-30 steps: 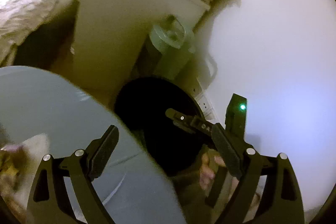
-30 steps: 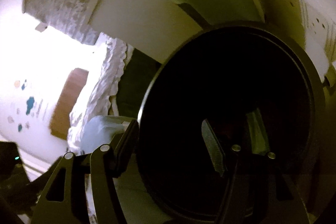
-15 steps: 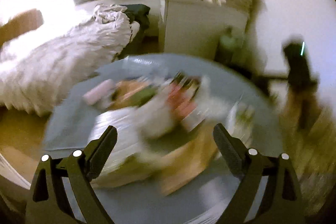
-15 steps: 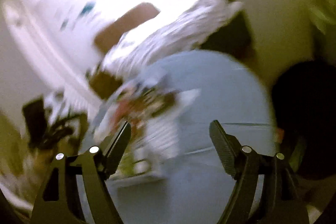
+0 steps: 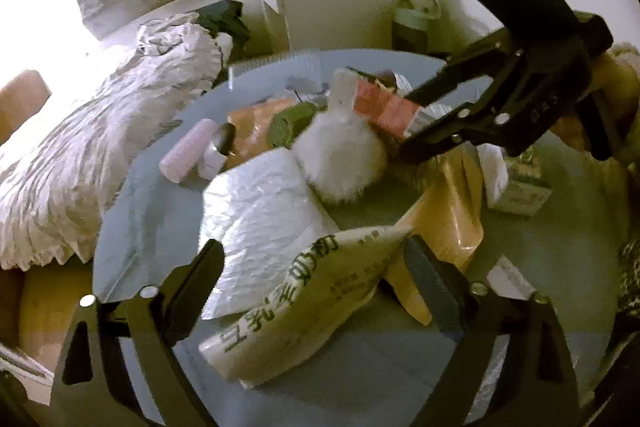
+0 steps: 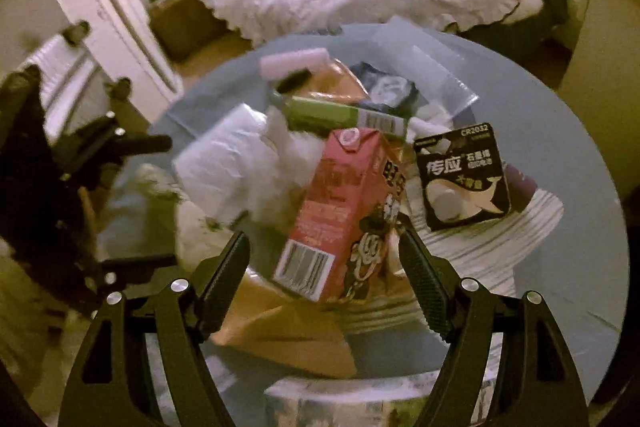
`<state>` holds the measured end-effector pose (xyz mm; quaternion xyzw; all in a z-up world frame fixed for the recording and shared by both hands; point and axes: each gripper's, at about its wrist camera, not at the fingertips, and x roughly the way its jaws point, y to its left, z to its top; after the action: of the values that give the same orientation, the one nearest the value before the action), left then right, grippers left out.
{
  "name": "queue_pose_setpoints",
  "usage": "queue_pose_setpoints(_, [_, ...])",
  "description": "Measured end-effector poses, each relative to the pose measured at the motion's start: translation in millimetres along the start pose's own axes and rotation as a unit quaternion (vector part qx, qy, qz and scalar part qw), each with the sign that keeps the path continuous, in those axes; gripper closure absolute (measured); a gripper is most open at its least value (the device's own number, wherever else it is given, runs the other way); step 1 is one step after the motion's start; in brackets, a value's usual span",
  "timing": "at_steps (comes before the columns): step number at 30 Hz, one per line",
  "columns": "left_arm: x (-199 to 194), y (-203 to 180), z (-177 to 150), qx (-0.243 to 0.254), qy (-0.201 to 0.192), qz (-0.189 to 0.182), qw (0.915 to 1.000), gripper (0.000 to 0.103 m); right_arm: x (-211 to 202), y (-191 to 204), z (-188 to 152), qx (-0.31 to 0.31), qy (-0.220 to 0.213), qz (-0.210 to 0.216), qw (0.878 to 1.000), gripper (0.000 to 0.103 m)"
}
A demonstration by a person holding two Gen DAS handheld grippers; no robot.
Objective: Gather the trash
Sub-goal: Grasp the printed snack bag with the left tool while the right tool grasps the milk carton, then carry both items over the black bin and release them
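Both swung away from the dark bin, back over the tabletop (image 5: 136, 211) litter. Left gripper (image 5: 312, 279): jaws apart, closing, straddling printed pouch (image 5: 296, 307), not gripping. Right gripper (image 6: 324, 263): jaws apart, closing around red carton (image 6: 340, 211), pads clear. Next pickups lined up; pile largely uncollected.

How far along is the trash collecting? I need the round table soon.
Nothing looks cleared: the round blue-grey table still carries a pile. In hand: nothing yet. The right hand-held gripper is closing around the red drink carton, pads not touching; the left hand-held gripper is closing over the white printed bag. Left: black battery card, pink roll, the rest.
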<state>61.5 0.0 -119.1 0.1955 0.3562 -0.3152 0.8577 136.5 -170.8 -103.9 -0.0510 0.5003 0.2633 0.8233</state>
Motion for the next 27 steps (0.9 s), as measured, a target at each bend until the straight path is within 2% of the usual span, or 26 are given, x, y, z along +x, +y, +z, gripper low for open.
queue_pose_setpoints(1, [3.0, -1.4, -1.0, 0.002, 0.004, -0.003, 1.0000, 0.036, 2.0, 0.2, -1.9, 0.004, 0.000, -0.008, 1.000, 0.043])
queue_pose_setpoints(2, [6.9, -2.3, -2.3, 0.001, 0.011, -0.009, 0.9999, 0.043, 1.4, -3.2, -5.7, 0.009, -0.001, -0.006, 1.000, 0.054])
queue_pose_setpoints(3, [9.9, -2.2, -3.1, -0.005, 0.014, -0.020, 0.9997, 0.050, -0.1, -9.5, -7.0, 0.019, -0.004, -0.003, 1.000, 0.055])
queue_pose_setpoints(5, [10.2, -4.0, -4.3, -0.008, 0.012, -0.017, 0.9998, 0.053, -5.7, -18.1, -10.5, 0.033, -0.016, -0.001, 0.999, 0.063])
queue_pose_setpoints(7, [5.5, -3.3, -5.4, -0.027, 0.006, -0.013, 0.9995, 0.057, -16.1, -27.7, -15.4, 0.055, -0.035, 0.024, 0.998, 0.065])
queue_pose_setpoints(9, [-3.3, -1.8, -5.3, -0.055, -0.008, -0.019, 0.9983, 0.058, -30.2, -39.1, -20.8, 0.082, -0.066, 0.070, 0.992, 0.066])
queue_pose_setpoints(13, [-33.1, -3.7, 2.2, -0.101, -0.053, -0.032, 0.9930, 0.058, -67.0, -64.0, -33.7, 0.122, -0.139, 0.146, 0.972, 0.066])
queue_pose_setpoints(17, [-56.3, -2.8, 21.2, -0.154, -0.101, -0.060, 0.9811, 0.058, -93.9, -86.4, -44.8, 0.145, -0.188, 0.178, 0.955, 0.066])
queue_pose_setpoints(22, [-54.9, -14.0, 66.5, -0.185, -0.132, -0.092, 0.9695, 0.058, -126.0, -131.0, -66.2, 0.189, -0.245, 0.166, 0.936, 0.066])
queue_pose_setpoints(27, [-24.8, -44.2, 128.8, -0.174, -0.141, -0.139, 0.9647, 0.058, -153.3, -192.1, -102.8, 0.253, -0.285, 0.130, 0.916, 0.066])
